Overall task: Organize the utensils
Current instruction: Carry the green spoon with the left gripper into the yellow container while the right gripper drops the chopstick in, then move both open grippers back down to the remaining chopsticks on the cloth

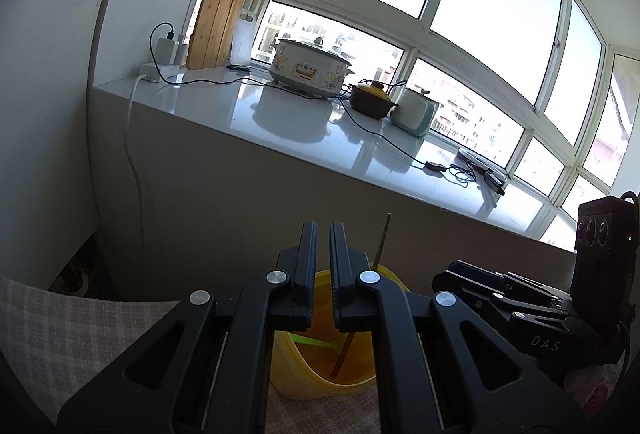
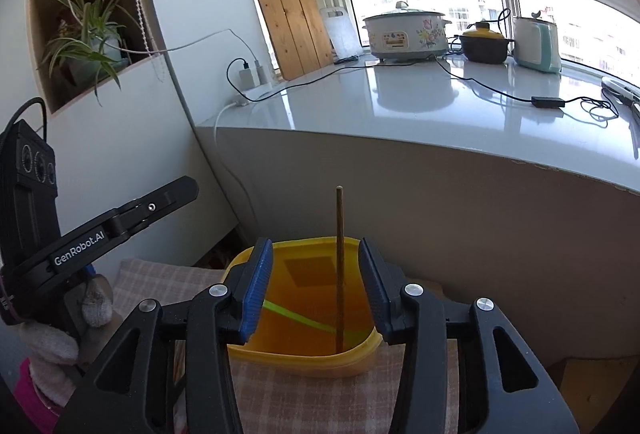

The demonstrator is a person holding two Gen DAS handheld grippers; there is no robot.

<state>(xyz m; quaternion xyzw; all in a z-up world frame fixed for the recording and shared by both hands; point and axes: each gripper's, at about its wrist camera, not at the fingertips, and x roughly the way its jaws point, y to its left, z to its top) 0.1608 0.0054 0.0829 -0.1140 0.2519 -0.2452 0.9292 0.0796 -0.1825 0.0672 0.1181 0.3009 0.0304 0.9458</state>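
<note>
- Left wrist view: the left tongs (image 1: 323, 266) are pressed together with nothing between them, hovering over the yellow plastic tub (image 1: 320, 374) on the checked cloth. A thin brown wooden chopstick (image 1: 382, 242) pokes up out of it.
- Right wrist view: the right tongs (image 2: 316, 288) are spread wide and empty, the chopstick (image 2: 339, 254) standing between them untouched, leaning on the tub's (image 2: 304, 358) near wall beside a green stick (image 2: 296, 316).
- Looks light, stiff and a bit slippery; I'd pinch it on the upper shaft.
</note>
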